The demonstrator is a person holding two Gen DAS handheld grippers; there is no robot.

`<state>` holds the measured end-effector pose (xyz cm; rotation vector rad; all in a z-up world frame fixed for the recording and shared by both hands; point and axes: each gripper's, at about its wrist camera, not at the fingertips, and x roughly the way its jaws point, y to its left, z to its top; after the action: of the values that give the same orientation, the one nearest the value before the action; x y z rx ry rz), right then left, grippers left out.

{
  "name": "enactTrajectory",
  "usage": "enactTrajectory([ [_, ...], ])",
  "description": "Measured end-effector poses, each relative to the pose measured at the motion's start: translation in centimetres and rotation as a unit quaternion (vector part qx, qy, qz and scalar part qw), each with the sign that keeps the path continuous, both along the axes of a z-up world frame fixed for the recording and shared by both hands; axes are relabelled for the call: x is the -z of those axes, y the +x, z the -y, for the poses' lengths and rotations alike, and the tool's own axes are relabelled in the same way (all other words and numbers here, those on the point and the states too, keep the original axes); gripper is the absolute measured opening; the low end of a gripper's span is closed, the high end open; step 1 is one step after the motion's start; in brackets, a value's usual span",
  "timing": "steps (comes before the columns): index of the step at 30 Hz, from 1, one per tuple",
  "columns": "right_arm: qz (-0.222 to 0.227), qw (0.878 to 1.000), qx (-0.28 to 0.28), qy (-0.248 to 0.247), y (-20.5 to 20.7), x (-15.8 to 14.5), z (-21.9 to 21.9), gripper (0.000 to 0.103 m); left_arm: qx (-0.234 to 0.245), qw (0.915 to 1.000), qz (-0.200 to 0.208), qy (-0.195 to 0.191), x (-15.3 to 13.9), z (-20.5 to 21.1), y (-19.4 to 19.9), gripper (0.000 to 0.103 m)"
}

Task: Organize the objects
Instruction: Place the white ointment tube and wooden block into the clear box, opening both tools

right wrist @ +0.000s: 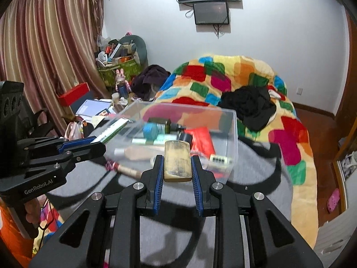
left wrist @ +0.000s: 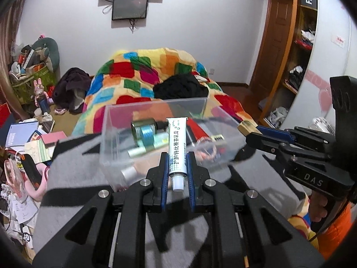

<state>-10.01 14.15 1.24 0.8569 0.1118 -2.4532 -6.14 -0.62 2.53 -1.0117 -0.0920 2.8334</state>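
My left gripper (left wrist: pixel 177 167) is shut on a white ointment tube (left wrist: pixel 177 147) with blue print, cap toward the camera, held just in front of a clear plastic box (left wrist: pixel 116 120). My right gripper (right wrist: pixel 177 167) is shut on a flat tan wooden block (right wrist: pixel 177 163) at the box's near wall (right wrist: pixel 232 134). The box holds a dark green bottle (right wrist: pixel 161 124), a blue-capped tube (right wrist: pixel 150 130), a red packet (right wrist: pixel 202 140) and other small items. The left gripper with its tube (right wrist: pixel 111 130) shows at the left of the right wrist view; the right gripper's block tip (left wrist: pixel 246 127) shows in the left wrist view.
The box sits on a grey cloth (left wrist: pixel 78 174) on a bed with a colourful patchwork blanket (right wrist: pixel 223 76) and black clothing (right wrist: pixel 247 106). A wooden-handled item (right wrist: pixel 128 170) lies beside the box. Cluttered papers and bags (left wrist: pixel 24 138) lie left; shelves (left wrist: pixel 299 67) stand right.
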Motion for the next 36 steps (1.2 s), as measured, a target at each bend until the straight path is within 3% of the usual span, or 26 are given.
enactTrajectory([
  [10, 0.011, 1.0, 0.017, 0.015, -4.2, 0.6, 1.9, 0.022, -0.006, 0.9999, 0.012, -0.005, 0.3, 0.2, -3.7, 0.014],
  [24, 0.054, 0.996, 0.04, 0.06, -8.1, 3.9, 3.2, 0.022, -0.002, 0.9969, 0.075, 0.022, 3.5, 0.5, -8.6, 0.014],
  [29, 0.07, 0.994, 0.04, 0.067, -8.5, 4.6, 3.4, 0.022, 0.018, 0.9951, 0.09, 0.037, 4.0, 0.3, -8.9, 0.014],
  [36, 0.07, 0.996, 0.027, 0.046, -7.4, 3.3, 2.8, 0.024, 0.023, 0.9964, 0.074, 0.034, 2.7, 0.4, -7.2, 0.015],
])
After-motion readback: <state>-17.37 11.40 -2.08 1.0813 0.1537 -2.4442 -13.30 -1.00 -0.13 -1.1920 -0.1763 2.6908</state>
